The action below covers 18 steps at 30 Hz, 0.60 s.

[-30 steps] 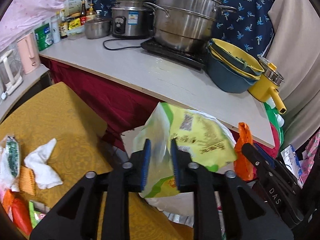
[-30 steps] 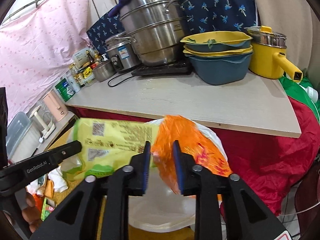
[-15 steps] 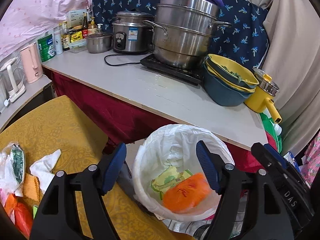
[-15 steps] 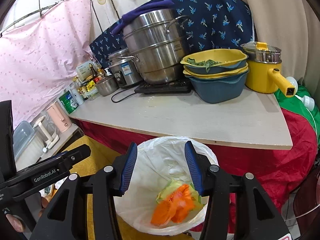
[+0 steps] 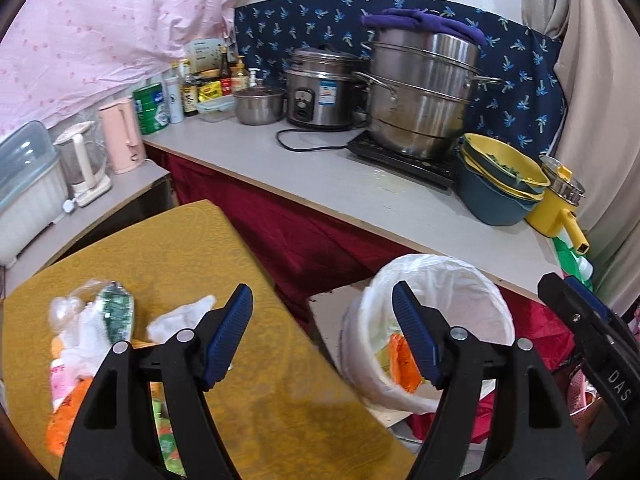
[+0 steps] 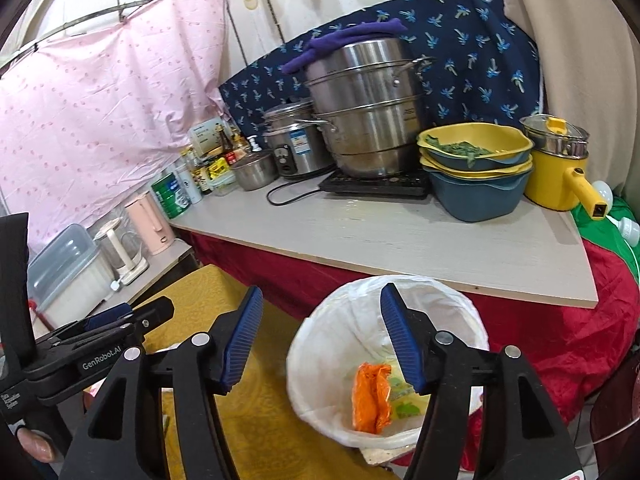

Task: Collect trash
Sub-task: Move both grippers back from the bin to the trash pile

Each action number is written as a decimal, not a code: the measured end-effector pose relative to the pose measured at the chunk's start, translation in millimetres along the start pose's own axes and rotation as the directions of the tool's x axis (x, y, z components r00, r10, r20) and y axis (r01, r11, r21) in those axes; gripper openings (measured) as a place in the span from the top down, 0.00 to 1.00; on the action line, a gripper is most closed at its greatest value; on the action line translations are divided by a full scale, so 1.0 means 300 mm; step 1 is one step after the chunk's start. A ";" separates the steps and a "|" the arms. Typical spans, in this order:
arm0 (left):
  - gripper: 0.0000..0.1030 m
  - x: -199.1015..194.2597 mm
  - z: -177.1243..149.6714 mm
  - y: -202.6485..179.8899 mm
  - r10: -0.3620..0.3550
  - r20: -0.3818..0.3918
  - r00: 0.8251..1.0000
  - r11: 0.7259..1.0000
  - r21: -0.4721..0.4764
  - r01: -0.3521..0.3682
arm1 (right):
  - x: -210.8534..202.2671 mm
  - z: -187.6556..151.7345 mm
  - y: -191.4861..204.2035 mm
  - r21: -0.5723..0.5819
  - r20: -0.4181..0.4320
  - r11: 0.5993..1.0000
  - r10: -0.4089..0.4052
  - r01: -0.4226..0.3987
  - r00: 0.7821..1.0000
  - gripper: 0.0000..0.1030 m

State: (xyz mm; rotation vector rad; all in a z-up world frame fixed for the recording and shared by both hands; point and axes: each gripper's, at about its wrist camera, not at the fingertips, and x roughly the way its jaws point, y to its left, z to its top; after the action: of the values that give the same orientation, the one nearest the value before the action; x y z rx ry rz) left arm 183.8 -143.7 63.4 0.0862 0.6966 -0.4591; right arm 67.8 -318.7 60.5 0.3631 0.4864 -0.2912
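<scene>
Trash remaining sits in a heap on the yellow surface, off to the left of the left tool and low, so that hand is the nearer one. Its jaws stand apart with nothing between them. The right tool hangs over the white-lined bin, jaws opening and bare; the orange wrapper lies down inside. Next pick, I reckon, means swinging left, away from the bin.
</scene>
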 end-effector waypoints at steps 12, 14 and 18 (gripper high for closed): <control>0.28 -0.130 -0.087 0.261 0.115 -0.002 0.993 0.991 -0.069 -0.115 | 0.006 -0.067 0.272 -0.087 -0.058 0.990 0.104 -0.109 0.993 0.42; 0.28 -0.144 -0.109 0.314 0.131 -0.014 0.991 0.987 -0.087 -0.132 | 0.009 -0.087 0.314 -0.101 -0.071 0.987 0.119 -0.126 0.990 0.42; 0.28 -0.170 -0.161 0.437 0.182 -0.038 0.983 0.975 -0.126 -0.185 | 0.032 -0.129 0.406 -0.123 -0.107 0.979 0.149 -0.162 0.983 0.42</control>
State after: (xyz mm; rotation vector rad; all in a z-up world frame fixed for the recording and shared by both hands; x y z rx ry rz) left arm 177.6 4.4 49.0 0.0343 0.7347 -0.2350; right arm 103.7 -195.8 56.3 0.2858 0.5671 -0.0887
